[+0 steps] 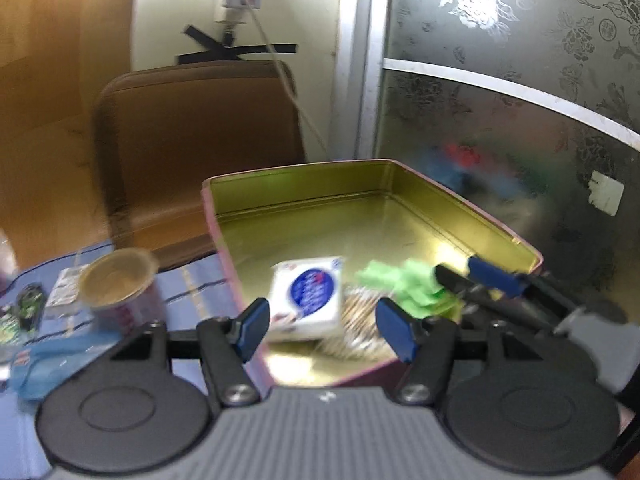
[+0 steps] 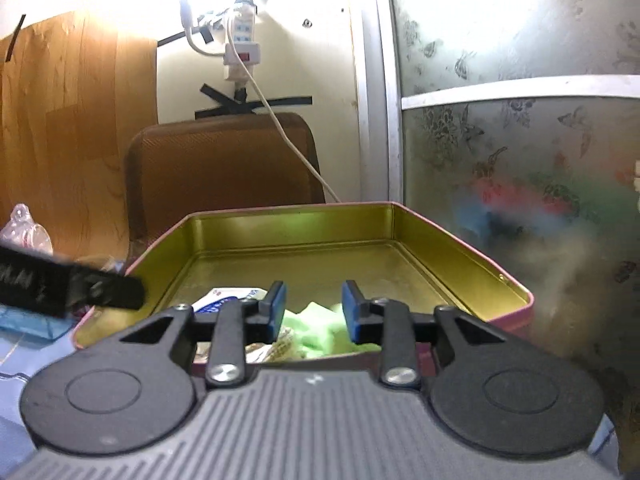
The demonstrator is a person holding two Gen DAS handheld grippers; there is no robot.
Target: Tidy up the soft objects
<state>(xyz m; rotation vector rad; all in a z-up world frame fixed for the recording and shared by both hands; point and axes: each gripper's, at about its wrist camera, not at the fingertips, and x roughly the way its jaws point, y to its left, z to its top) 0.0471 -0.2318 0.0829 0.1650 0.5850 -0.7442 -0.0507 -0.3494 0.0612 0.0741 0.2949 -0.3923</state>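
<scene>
A gold-lined tin box (image 1: 424, 220) with pink outer walls lies open on the table. Inside it lie a white tissue pack with a blue oval (image 1: 306, 298), a crumpled green soft thing (image 1: 408, 286) and a patterned packet (image 1: 362, 320). My left gripper (image 1: 324, 330) is open and empty, just over the box's near edge, with the tissue pack between its blue pads. My right gripper (image 2: 313, 310) is open and empty above the green thing (image 2: 320, 330); it also shows in the left wrist view (image 1: 472, 276). The box (image 2: 472, 276) and tissue pack (image 2: 228, 298) show in the right wrist view.
A round cup (image 1: 120, 284) stands left of the box on a blue striped cloth (image 1: 192, 292), with small packets (image 1: 28, 308) and a blue wrapper (image 1: 48, 356) nearby. A brown chair back (image 1: 200, 132) is behind. A patterned glass door (image 1: 520, 100) is right.
</scene>
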